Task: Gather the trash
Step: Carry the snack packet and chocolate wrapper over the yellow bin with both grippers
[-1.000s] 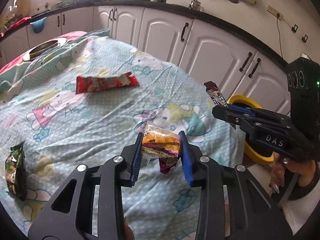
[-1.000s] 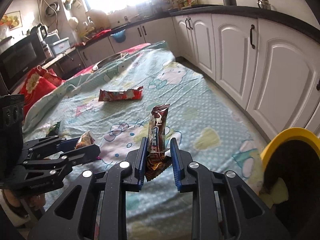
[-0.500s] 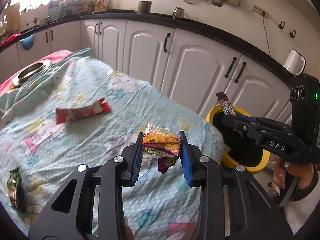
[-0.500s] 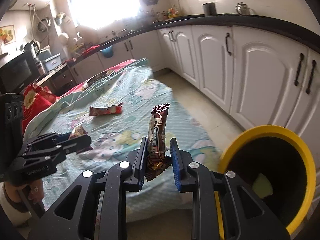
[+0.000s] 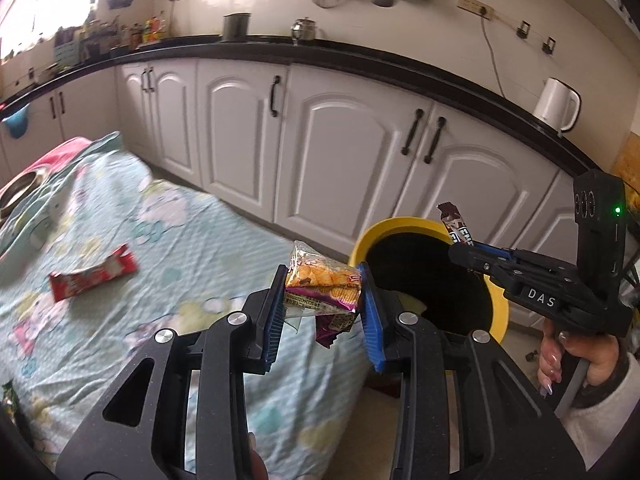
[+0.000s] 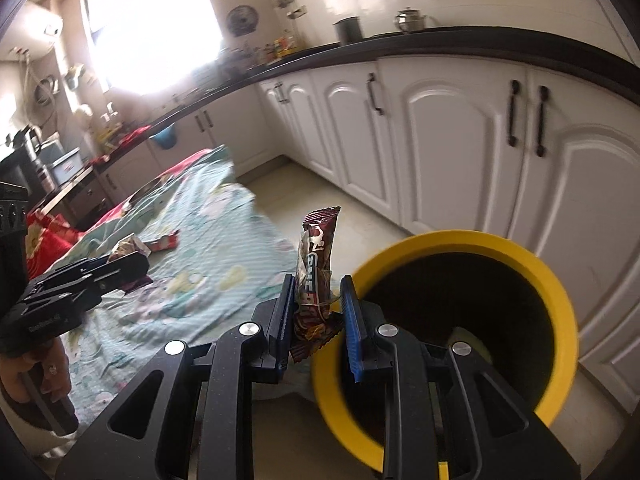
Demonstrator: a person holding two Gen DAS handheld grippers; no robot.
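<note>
Both grippers (image 5: 324, 312) (image 6: 318, 314) swung binward (image 5: 498, 304), clamping snack packet (image 5: 322, 284) (left), chocolate wrapper (image 6: 314, 276).

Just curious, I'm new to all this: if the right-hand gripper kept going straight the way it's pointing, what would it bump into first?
Probably the yellow bin. The right gripper, shut on a brown wrapper, points down at the bin's near rim and dark opening, though depth is hard to judge.
</note>
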